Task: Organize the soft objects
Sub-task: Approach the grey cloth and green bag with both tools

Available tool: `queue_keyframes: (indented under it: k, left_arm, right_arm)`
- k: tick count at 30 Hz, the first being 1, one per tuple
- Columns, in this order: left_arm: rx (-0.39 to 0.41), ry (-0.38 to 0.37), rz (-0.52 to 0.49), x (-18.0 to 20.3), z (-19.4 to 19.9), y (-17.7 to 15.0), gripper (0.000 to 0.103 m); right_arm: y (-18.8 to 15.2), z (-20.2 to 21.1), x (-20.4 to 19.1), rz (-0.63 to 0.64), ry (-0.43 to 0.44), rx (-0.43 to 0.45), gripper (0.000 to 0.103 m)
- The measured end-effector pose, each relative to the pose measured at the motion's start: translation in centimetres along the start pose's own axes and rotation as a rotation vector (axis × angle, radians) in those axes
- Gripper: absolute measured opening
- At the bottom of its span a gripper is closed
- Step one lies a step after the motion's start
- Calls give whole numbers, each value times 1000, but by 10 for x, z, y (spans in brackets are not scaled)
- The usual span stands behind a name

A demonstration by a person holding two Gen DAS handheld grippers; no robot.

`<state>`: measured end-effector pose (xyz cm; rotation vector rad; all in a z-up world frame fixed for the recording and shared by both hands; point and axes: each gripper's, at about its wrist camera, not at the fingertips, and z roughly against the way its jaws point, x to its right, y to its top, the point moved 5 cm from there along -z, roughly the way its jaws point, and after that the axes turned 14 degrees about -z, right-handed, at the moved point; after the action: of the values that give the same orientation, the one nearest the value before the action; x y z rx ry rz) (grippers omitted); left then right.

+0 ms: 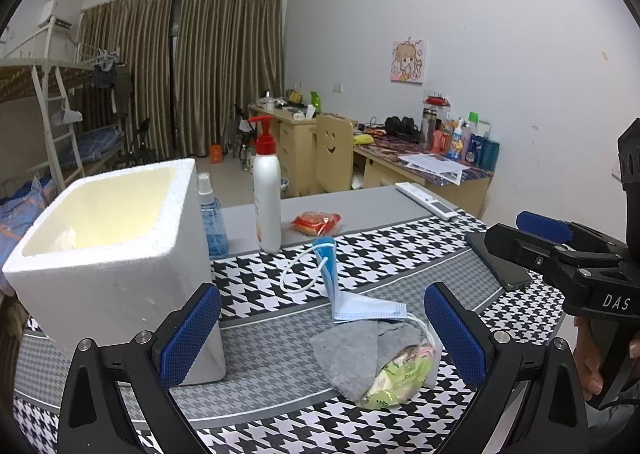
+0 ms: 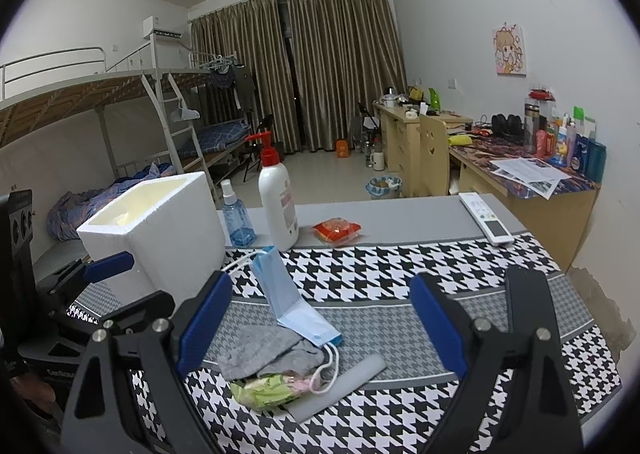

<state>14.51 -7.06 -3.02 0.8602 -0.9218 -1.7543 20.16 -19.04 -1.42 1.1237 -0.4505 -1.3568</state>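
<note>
Open left gripper (image 1: 322, 334) straddles sock (image 1: 352, 354) beside foam box (image 1: 120, 254).

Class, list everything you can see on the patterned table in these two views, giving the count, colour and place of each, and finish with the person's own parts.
foam box: 1, white, far left of the table, open top
spray bottle: 1, clear blue, just right of the box
pump bottle: 1, white with red pump, right of the spray bottle
snack packet: 1, red, on the grey strip behind the cloth
remote control: 1, white, far right edge
face mask: 1, light blue, centre, folded with one half standing up
grey cloth: 1, near centre, partly under the mask
green packet: 1, green and pink, under the cloth
phone: 1, dark, right side
left claw: open, around the pile
right claw: open
hand: 1, gripping the right handle
</note>
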Motion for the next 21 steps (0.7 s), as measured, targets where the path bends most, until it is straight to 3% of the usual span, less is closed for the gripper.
queue_keyframes:
  k: [21]
  left_arm:
    - [-75, -33, -5, 12, -29, -16, 102]
  right_arm:
    - [-19, -14, 25, -36, -46, -66, 93]
